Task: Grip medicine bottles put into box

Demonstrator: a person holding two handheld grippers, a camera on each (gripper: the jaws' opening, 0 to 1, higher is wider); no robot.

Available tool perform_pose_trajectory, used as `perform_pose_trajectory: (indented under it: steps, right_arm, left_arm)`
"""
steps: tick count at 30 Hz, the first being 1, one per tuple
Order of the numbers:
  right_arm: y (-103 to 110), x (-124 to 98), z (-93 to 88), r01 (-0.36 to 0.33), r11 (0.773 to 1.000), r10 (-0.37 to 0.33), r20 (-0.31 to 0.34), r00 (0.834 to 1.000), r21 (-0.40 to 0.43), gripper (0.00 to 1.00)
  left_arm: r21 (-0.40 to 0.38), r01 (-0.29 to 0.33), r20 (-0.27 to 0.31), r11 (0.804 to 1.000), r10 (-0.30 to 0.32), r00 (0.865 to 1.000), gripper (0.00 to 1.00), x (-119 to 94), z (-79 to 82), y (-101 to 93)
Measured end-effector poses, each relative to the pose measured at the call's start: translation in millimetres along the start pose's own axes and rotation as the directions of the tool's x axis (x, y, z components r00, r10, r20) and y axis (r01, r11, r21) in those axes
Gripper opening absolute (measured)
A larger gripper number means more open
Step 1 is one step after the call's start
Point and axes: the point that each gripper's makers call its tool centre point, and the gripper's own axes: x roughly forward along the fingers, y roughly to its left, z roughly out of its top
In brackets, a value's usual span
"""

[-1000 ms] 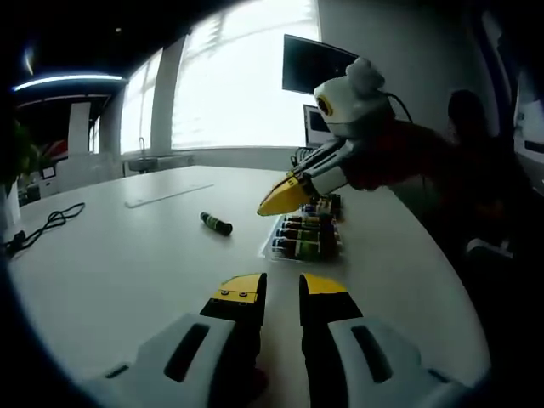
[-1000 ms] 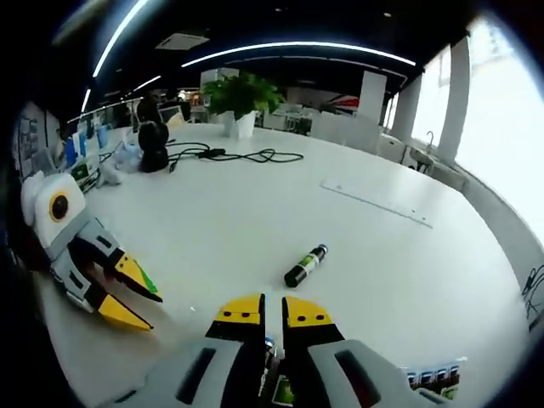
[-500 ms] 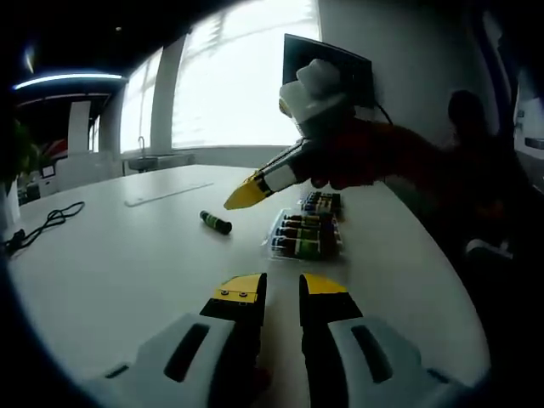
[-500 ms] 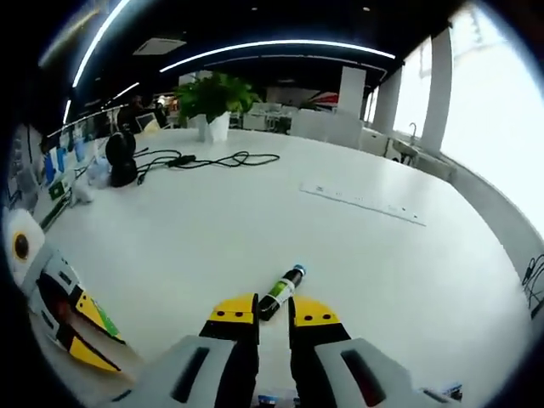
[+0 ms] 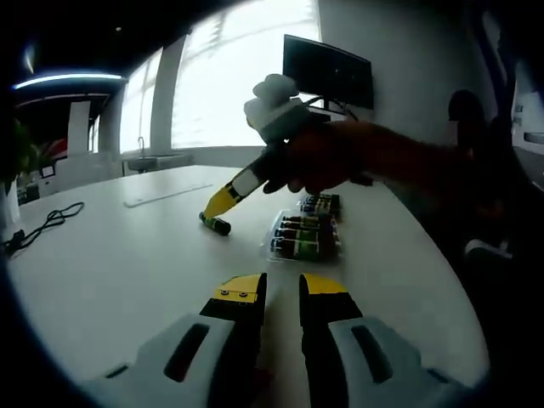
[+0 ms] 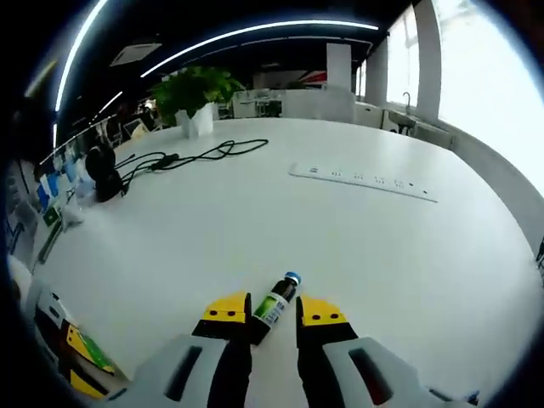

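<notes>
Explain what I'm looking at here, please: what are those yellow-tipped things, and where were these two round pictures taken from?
No robot here: a person holds a hand tool with a two-fingered claw in each hand, and a wide-angle camera rides on each.

The left gripper view looks out over the left claw, which rests open low over the white table. Across the table is the right claw, held in the person's hand, its tips down at a small medicine bottle lying on its side. Beside that is a clear box with several bottles already in it.

The right gripper view looks out over the right claw. The same bottle lies between its open jaws, not yet gripped. Farther off are a potted plant, a black cable and a long power strip.
</notes>
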Motion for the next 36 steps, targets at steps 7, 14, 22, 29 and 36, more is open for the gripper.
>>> perform_pose_trajectory:
  steps: [7, 14, 22, 29, 36]
  right_arm:
    - [-1, 8, -8.9, -0.011, 0.997, 0.014, -0.043, 0.999, 0.076, 0.14]
    - [-3, 8, -13.6, -0.011, 0.995, 0.016, -0.055, 0.998, 0.096, 0.08]
    - [5, 6, -16.0, -0.005, 0.997, 0.000, -0.065, 0.998, -0.077, 0.07]
    - [7, 5, -15.1, 0.015, 0.986, -0.025, -0.053, 0.998, -0.166, 0.06]
    - [6, 5, -14.0, 0.025, 0.982, -0.031, -0.026, 0.999, -0.188, 0.06]
  left_arm:
    - [0.000, 0.001, 0.002, 1.000, -0.001, 1.000, 0.10, 0, 0.8, -0.7]
    - [-0.001, 0.001, 0.002, 1.000, -0.001, 1.000, 0.10, 0, 0.8, -0.7]
    - [-0.003, 0.002, 0.001, 1.000, -0.002, 1.000, 0.10, 0, 0.7, -1.4]
    - [-0.001, 0.002, 0.004, 1.000, -0.002, 1.000, 0.10, 0, 1.8, -1.9]
    - [-0.001, 0.002, 0.003, 1.000, -0.002, 1.000, 0.10, 0, 1.6, -2.1]
